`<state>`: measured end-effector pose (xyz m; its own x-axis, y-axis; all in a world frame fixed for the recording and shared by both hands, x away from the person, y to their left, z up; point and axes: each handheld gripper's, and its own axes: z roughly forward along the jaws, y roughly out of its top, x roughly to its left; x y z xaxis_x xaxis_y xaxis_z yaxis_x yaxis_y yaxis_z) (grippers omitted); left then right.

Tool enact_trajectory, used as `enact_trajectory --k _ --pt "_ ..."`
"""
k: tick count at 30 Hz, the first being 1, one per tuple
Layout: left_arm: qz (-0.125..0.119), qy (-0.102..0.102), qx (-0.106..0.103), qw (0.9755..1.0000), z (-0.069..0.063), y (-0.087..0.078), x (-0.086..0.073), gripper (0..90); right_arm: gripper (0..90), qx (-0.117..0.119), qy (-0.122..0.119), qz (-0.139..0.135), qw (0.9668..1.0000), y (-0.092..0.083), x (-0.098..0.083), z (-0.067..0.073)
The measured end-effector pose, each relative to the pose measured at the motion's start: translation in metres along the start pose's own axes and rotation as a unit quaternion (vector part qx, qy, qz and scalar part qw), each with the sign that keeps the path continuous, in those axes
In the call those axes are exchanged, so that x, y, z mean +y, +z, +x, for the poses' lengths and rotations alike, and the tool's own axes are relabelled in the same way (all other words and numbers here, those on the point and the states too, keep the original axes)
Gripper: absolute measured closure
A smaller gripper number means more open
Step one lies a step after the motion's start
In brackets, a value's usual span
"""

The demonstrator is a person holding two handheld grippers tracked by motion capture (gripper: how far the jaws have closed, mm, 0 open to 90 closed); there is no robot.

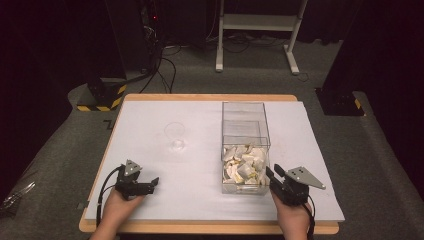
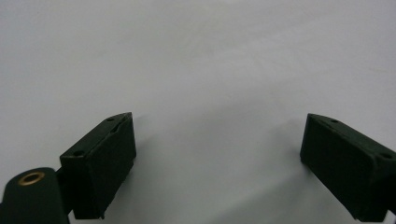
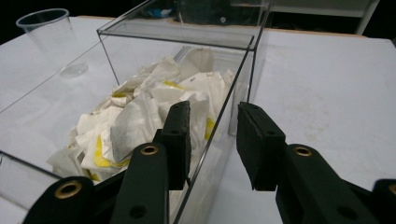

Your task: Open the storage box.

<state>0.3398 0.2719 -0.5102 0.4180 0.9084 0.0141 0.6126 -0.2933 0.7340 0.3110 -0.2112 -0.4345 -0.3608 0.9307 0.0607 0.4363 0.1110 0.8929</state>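
White sheeting covers the table (image 1: 150,115), the largest thing in the frame, with its wooden edge showing along the near and far sides and dark floor all round. On it stands a clear plastic box (image 1: 245,125), long and open-topped, set right of the table's middle and running away from the person; a divider appears to split it, the far part bare, the near part heaped with crumpled white and yellow packets (image 1: 244,167). That heap sits at the box's near end, presumably so it lies within easy reach of the person's side. Left of the box, well apart from it, an empty clear plastic cup (image 1: 175,136) stands upright, likely a waiting receptacle. The right gripper (image 3: 212,142) is at the box's near right corner, its jaws a modest gap apart and straddling the thin side wall, one jaw inside over the packets and one outside; the pads seem to stand clear of the wall, nothing pinched between them, a stance that looks like a hand readying to dip into the heap or steady the box. The left gripper (image 1: 154,182) rests far to the box's left near the table's front edge, jaws spread wide over bare white surface and holding nothing, apparently parked out of the way while the other hand works.
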Motion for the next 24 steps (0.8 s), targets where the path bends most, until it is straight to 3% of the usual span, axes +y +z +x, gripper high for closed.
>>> enact_trajectory --k 10,16,24 --pt "0.001 0.0 -0.001 1.0 0.0 0.0 0.0 10.8 66.9 -0.016 0.004 -0.008 0.9998 0.008 0.005 -0.026" --pt "0.0 0.001 0.001 1.0 0.0 0.0 0.0 11.0 66.4 -0.033 0.003 -0.002 0.9995 0.018 -0.005 -0.042" --pt "0.0 -0.001 0.0 1.0 0.0 0.0 0.0 10.8 63.3 -0.034 -0.004 0.015 0.9993 0.03 -0.019 -0.054"
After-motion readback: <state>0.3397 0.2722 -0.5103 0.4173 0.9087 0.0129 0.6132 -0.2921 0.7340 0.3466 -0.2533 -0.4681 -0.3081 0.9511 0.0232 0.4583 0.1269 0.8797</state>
